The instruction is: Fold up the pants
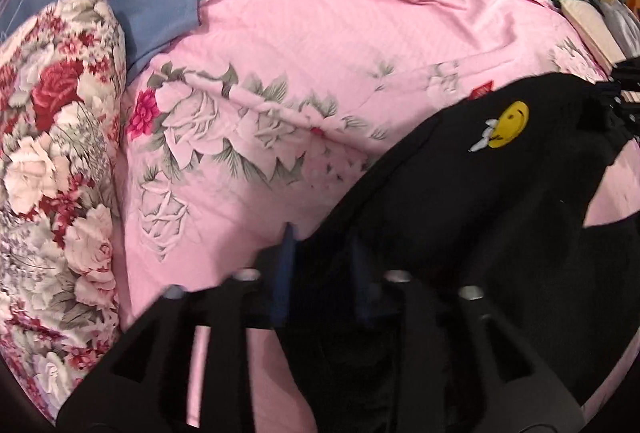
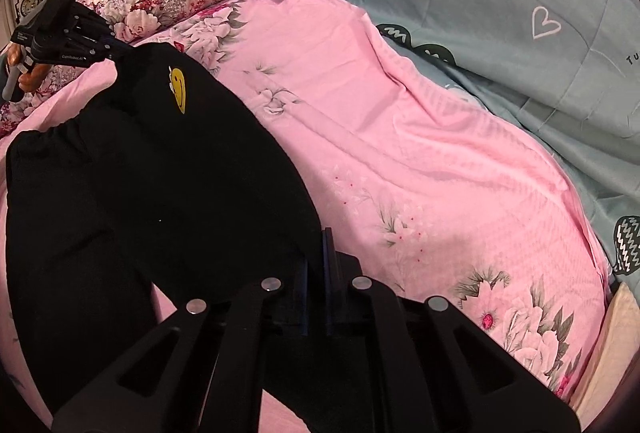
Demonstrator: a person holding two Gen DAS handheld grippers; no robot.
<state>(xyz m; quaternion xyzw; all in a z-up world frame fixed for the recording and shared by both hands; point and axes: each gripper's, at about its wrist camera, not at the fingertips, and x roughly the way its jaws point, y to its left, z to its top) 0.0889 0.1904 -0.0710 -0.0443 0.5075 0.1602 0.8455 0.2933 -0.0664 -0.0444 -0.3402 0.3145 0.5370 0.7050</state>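
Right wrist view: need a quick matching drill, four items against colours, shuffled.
Items:
1. pants
2. sheet
3. quilt
4. smiley patch

Colours:
A. yellow
B. black
C. teal
D. pink

Pairs: 1-B, 2-D, 3-C, 4-A

Right claw (image 2: 316,265) pinched shut, left claw (image 1: 324,253) jaws parted, both angled downward
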